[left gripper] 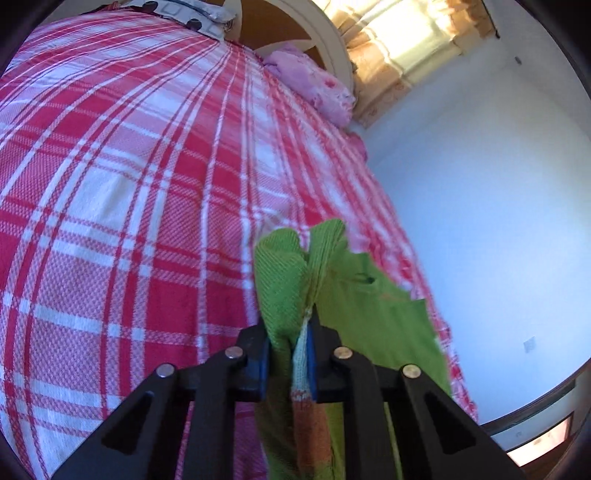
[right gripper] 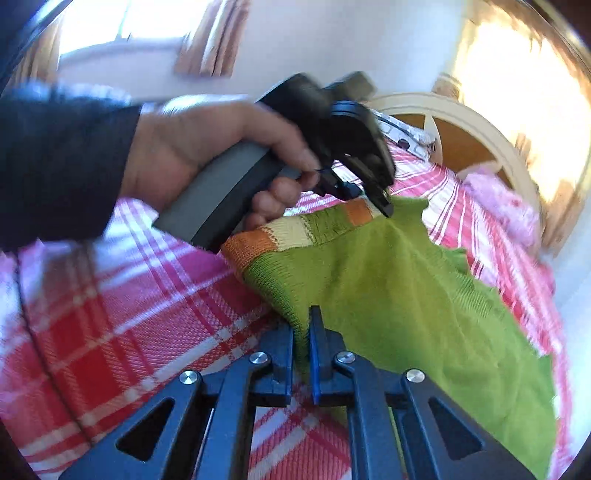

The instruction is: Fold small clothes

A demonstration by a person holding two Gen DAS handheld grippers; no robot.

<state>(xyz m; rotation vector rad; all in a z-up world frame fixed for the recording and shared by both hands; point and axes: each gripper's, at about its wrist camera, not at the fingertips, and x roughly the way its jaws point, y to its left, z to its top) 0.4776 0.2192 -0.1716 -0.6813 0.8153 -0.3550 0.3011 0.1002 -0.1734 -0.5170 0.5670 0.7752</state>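
A small green knit garment with an orange and cream striped hem lies partly lifted over the red and white plaid bedspread. My right gripper is shut on its near green edge. In the right wrist view my left gripper, held by a person's hand, pinches the striped hem at the far side. In the left wrist view the left gripper is shut on bunched green fabric with the striped band between its blue pads.
The plaid bedspread covers the whole bed. A pink pillow and a patterned pillow lie by the cream headboard. A white wall runs along the bed's right side, with curtained windows behind.
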